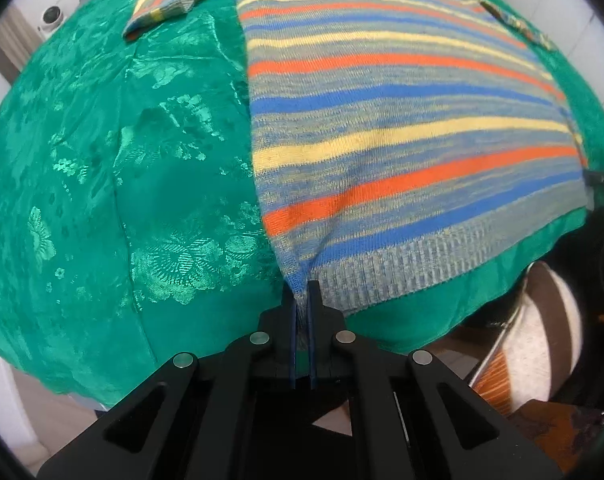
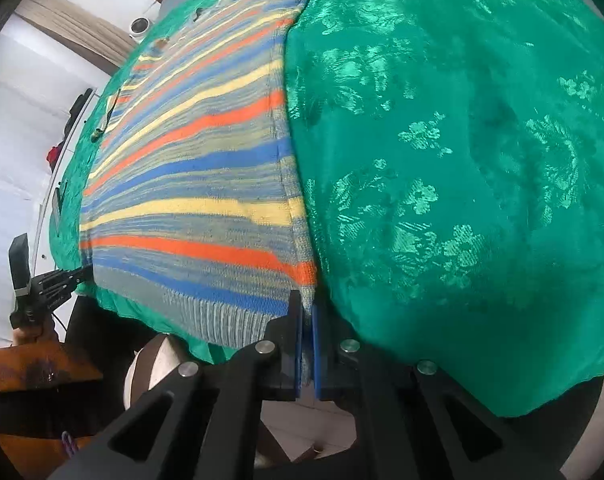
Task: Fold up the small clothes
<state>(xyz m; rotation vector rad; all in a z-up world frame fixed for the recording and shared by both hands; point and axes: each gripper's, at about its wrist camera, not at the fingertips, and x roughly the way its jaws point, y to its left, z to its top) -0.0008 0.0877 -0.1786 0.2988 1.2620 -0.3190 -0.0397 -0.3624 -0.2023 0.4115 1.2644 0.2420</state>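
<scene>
On a counter draped in shiny green floral-patterned cloth (image 1: 101, 160), a striped knitted sweater (image 1: 402, 120) in blue, orange, pale yellow and grey, spread flat with its ribbed hem (image 1: 402, 272) toward the near edge. At the hem's left corner, the left gripper (image 1: 302, 292), black with blue pads, jaws pressed together and pinching the knit; corner drawn up into a small peak between them. At the opposite hem corner, seen from the right wrist view, the right gripper (image 2: 308, 308), likewise pinching the ribbed edge of the sweater (image 2: 189, 184), jaws closed on the fabric. One sleeve (image 1: 169, 4) lying out to the side at the far end, on the green cloth (image 2: 462, 160). Far left in the right wrist view, the other gripper's black body (image 2: 41, 284), just beside the hem's far corner. Below the counter edge, a white and brown rounded object (image 1: 550, 328), blurred.
</scene>
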